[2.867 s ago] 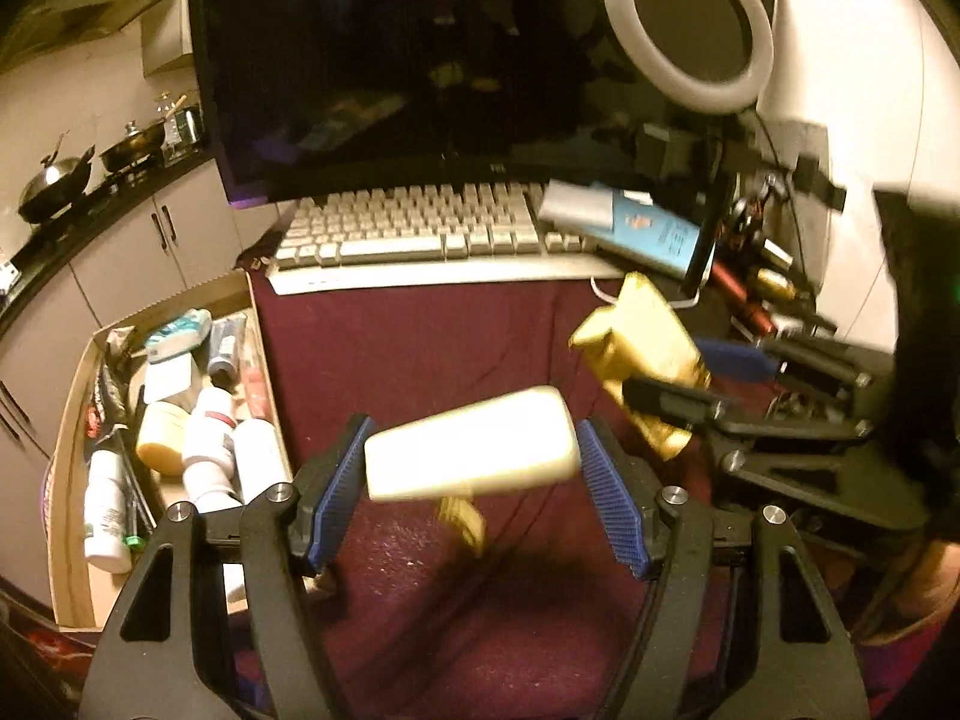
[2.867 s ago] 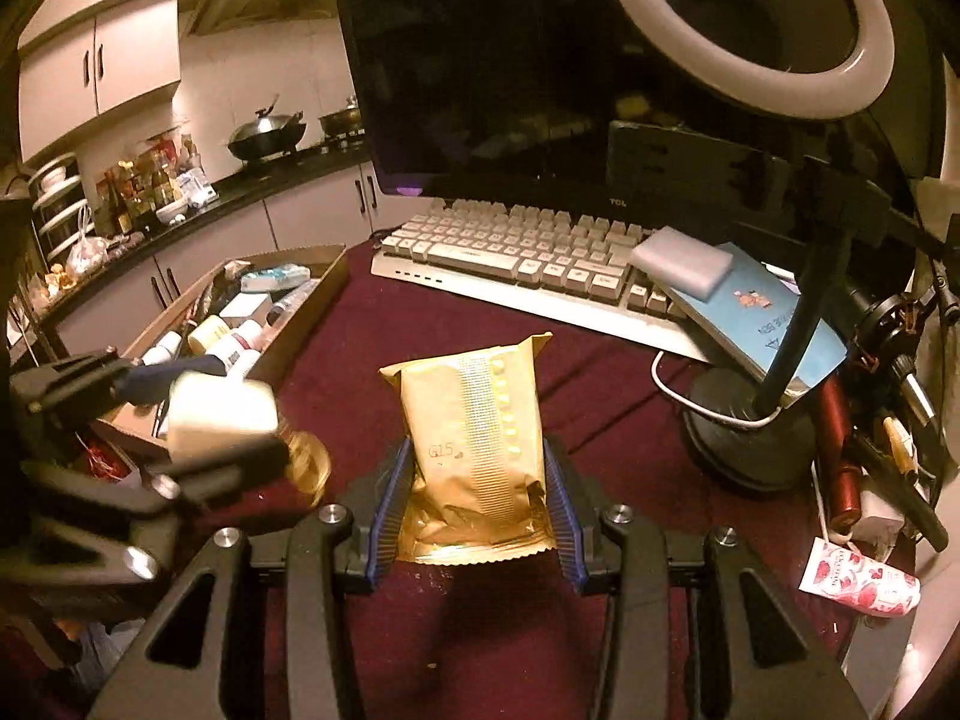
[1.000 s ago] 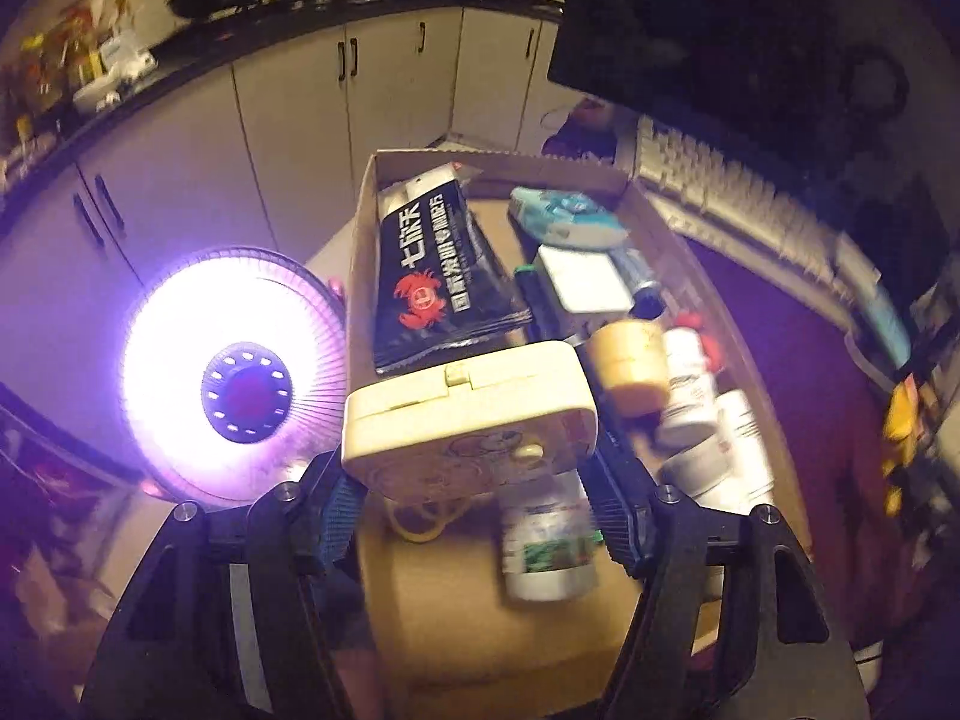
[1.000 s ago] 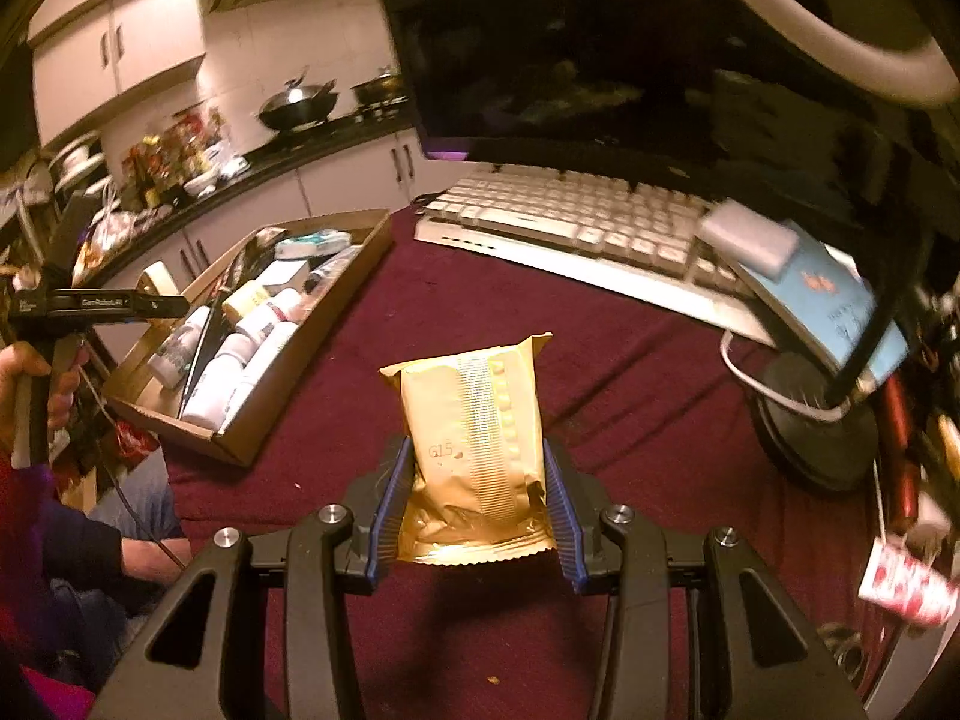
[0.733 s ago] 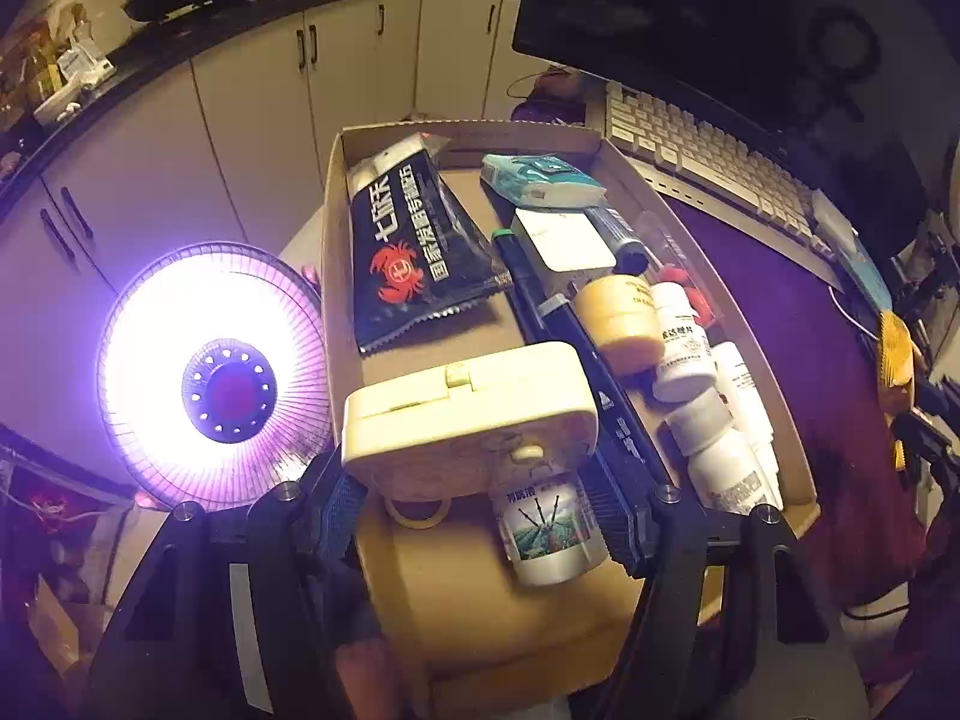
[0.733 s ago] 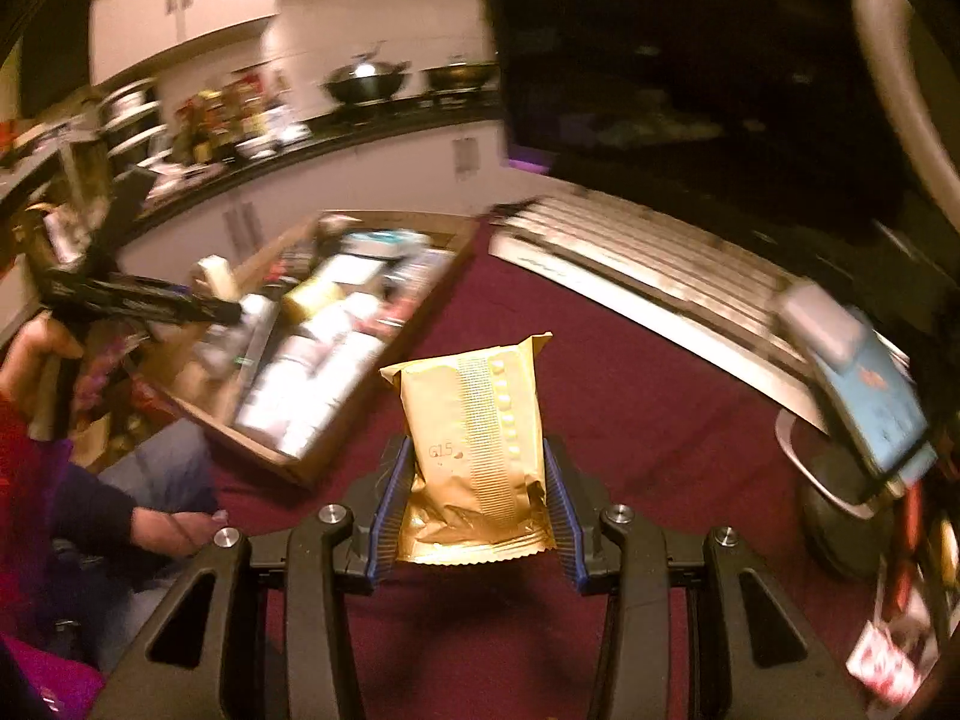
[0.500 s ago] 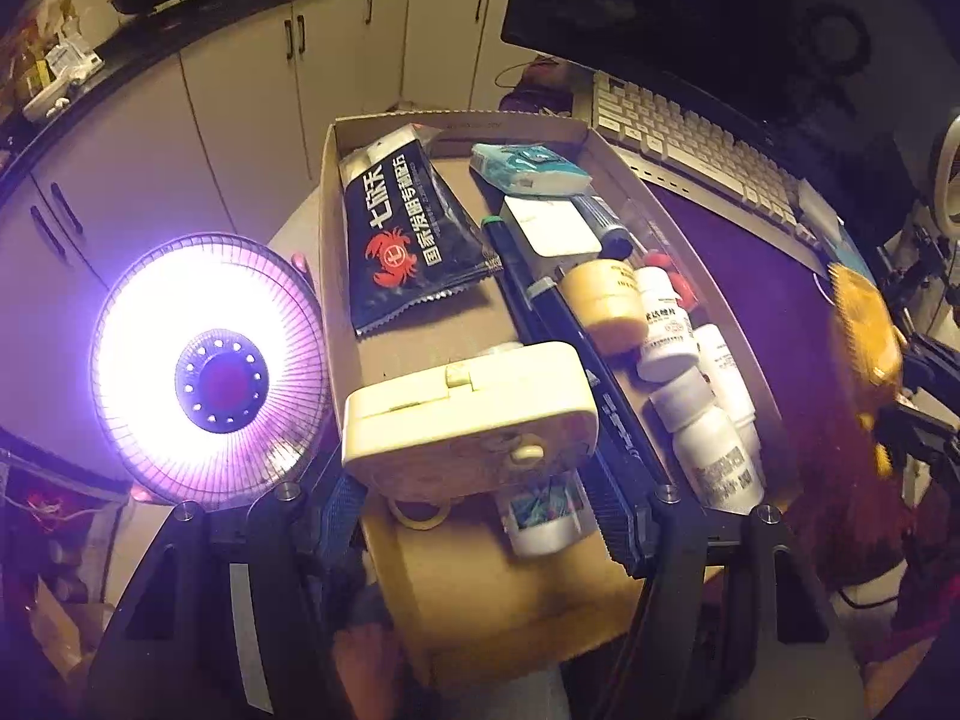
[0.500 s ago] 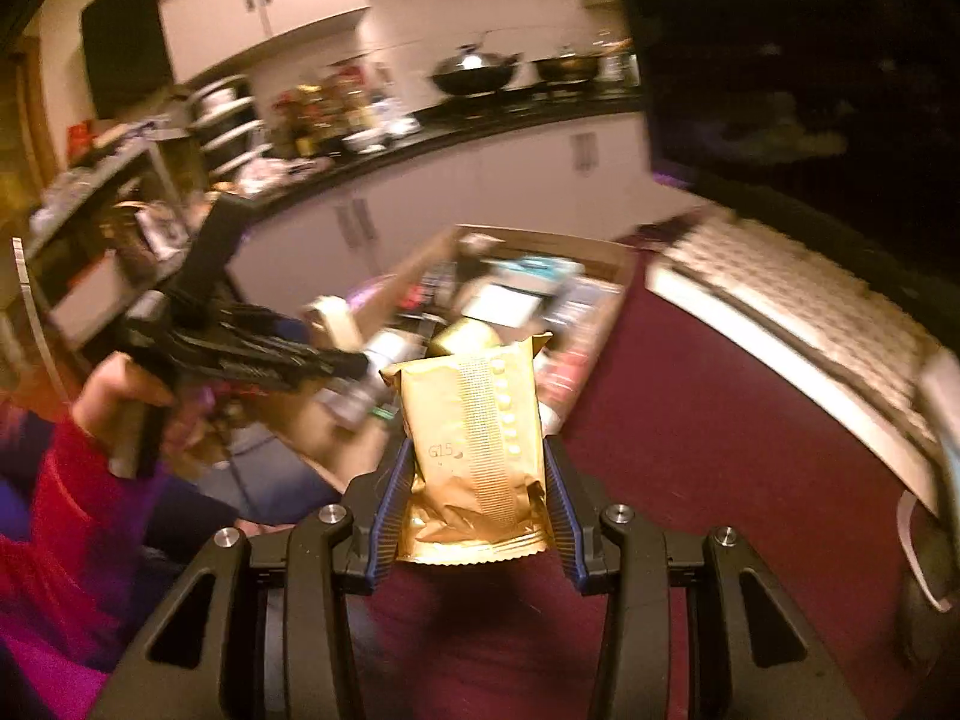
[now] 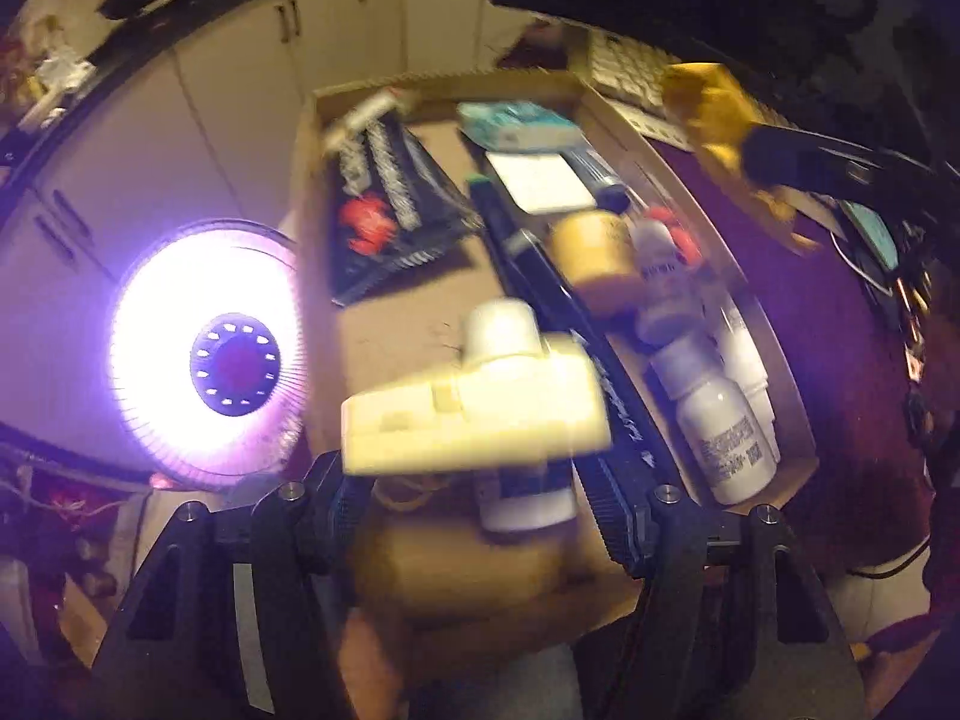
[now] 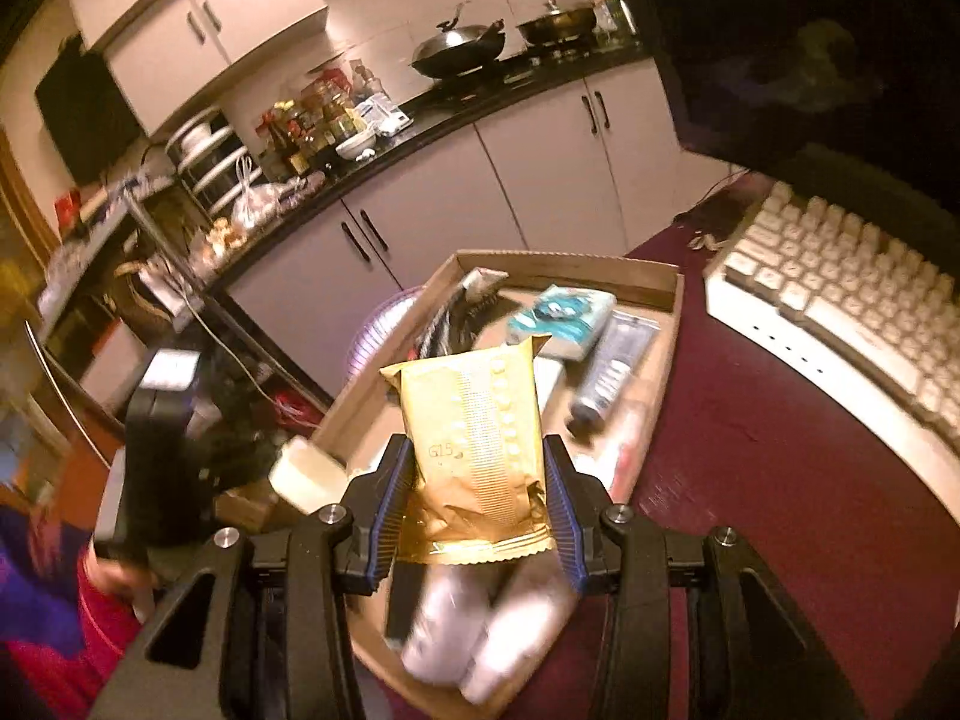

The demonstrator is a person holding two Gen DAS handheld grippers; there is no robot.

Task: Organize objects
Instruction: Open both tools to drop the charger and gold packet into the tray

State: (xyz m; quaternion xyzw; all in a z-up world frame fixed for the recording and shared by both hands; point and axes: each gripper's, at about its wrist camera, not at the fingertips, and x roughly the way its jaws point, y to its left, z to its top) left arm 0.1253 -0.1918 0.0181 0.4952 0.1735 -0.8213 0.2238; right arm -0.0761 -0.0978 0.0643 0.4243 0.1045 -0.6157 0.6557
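My left gripper (image 9: 480, 492) is shut on a cream plastic case (image 9: 474, 414) and holds it above the near end of the cardboard tray (image 9: 306, 192). My right gripper (image 10: 477, 504) is shut on a gold snack packet (image 10: 474, 444) and holds it over the tray (image 10: 570, 264), whose near end lies under the fingers. The packet also shows in the left wrist view (image 9: 714, 114) at the tray's far right rim. The case and the left gripper show at lower left in the right wrist view (image 10: 306, 474).
The tray holds a black crab-print bag (image 9: 384, 210), a teal pack (image 9: 516, 126), a tube (image 10: 612, 372), a yellow jar (image 9: 594, 252) and several white bottles (image 9: 720, 426). A glowing round heater (image 9: 210, 348) stands left of it. A keyboard (image 10: 840, 306) lies on the maroon cloth (image 10: 750, 468).
Both grippers have swung from the desk middle to the tray. In the last half second the right gripper with the packet came over the tray, and the case tilted in the left gripper.
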